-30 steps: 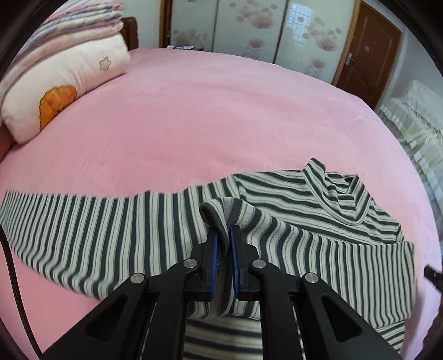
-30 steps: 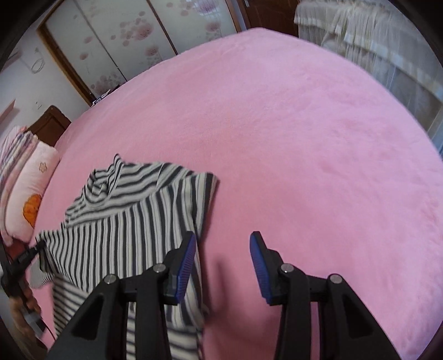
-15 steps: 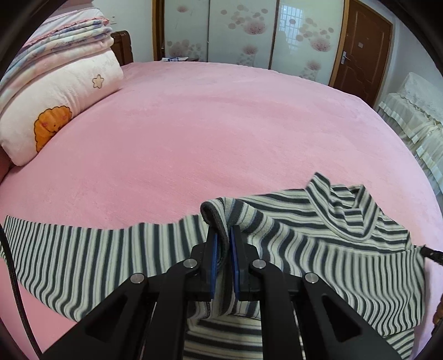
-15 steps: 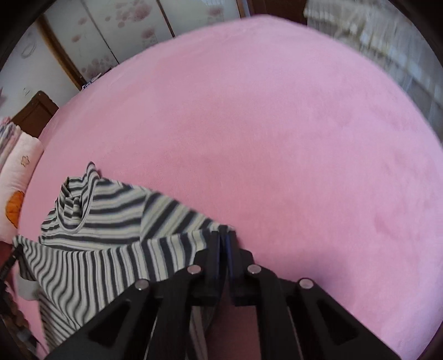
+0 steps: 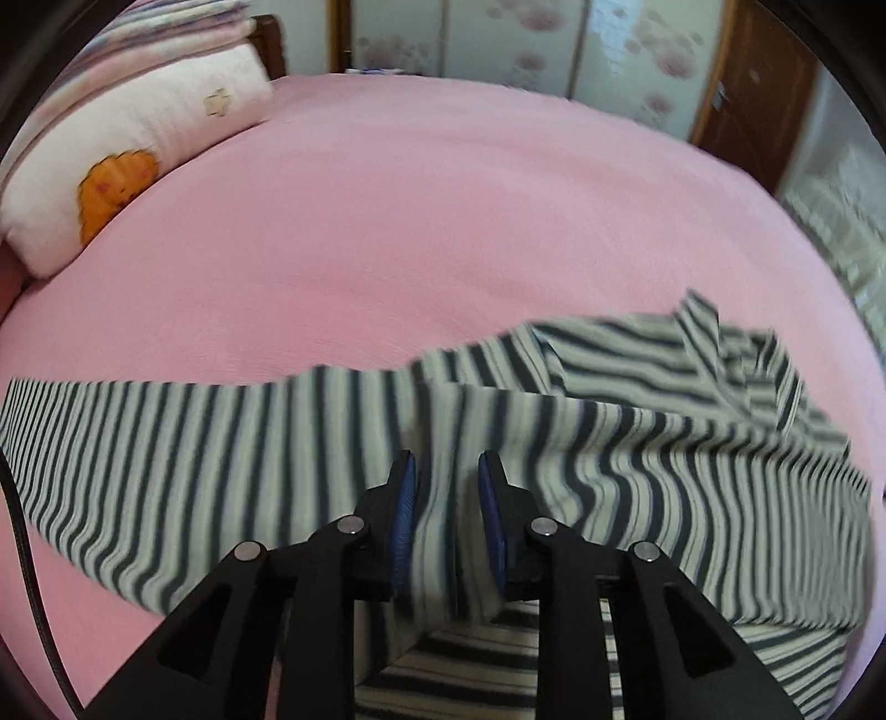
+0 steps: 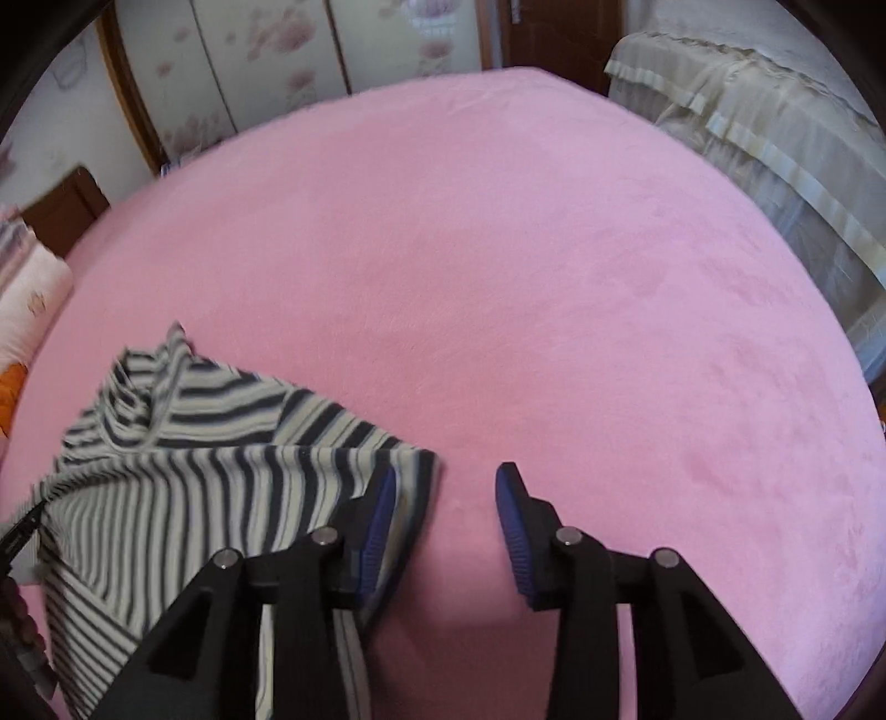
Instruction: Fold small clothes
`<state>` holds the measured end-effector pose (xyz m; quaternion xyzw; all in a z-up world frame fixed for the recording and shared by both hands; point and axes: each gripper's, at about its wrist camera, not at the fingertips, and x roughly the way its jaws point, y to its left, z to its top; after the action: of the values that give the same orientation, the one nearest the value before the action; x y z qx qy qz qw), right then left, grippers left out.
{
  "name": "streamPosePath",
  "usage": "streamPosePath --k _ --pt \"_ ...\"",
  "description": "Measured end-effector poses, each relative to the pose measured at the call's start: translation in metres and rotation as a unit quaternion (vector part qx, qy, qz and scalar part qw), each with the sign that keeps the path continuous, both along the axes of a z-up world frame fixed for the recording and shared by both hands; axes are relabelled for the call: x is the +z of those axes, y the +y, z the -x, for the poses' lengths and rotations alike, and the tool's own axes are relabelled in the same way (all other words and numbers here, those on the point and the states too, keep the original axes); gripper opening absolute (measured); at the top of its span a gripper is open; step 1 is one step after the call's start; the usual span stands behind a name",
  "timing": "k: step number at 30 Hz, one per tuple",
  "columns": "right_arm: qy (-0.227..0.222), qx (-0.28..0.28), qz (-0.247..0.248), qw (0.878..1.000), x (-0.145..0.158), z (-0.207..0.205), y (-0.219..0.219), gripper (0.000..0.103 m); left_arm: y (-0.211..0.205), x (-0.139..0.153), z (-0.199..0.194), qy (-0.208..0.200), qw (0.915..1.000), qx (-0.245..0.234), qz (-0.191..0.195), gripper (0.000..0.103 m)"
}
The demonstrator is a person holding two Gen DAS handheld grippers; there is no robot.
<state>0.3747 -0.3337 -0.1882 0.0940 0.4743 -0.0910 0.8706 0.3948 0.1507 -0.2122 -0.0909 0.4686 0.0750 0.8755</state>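
A small black-and-white striped top [image 5: 637,437] lies on the pink bed [image 5: 443,221], its collar at the right and one sleeve [image 5: 138,443] stretched out to the left. My left gripper [image 5: 446,482] is open just above the folded body of the top, holding nothing. In the right wrist view the top [image 6: 221,482] lies at the lower left with its collar at the far side. My right gripper [image 6: 446,493] is open at the top's right edge; its left finger [image 6: 382,515] is over the cloth, its right finger over bare bed.
A white pillow with an orange print [image 5: 122,160] and folded blankets lie at the bed's far left. Floral wardrobe doors [image 5: 498,50] and a brown door [image 5: 758,94] stand behind. A cream-covered piece of furniture [image 6: 775,149] stands beyond the bed's right edge.
Both grippers have opened and let go of the striped top. The fold the left gripper held now lies flat on the garment. The right gripper shut on the edge half a second ago.
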Motion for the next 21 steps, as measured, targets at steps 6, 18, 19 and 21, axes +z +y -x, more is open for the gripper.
streamPosePath --k 6,18,19,21 --pt "-0.013 0.052 0.037 0.998 0.018 0.072 0.018 0.038 0.032 0.019 0.026 -0.01 0.9993 0.019 0.031 0.022" --pt "0.003 0.101 0.069 0.992 -0.014 0.141 0.066 0.038 0.037 -0.023 0.065 0.039 0.984 0.0 0.174 0.022" --pt "0.003 0.105 0.071 0.992 -0.017 0.141 0.07 0.038 0.036 -0.027 0.063 0.034 0.9811 0.003 0.19 0.022" --pt "0.002 0.104 0.073 0.992 -0.021 0.138 0.073 0.038 0.034 -0.031 0.059 0.028 0.9768 0.01 0.212 0.022"
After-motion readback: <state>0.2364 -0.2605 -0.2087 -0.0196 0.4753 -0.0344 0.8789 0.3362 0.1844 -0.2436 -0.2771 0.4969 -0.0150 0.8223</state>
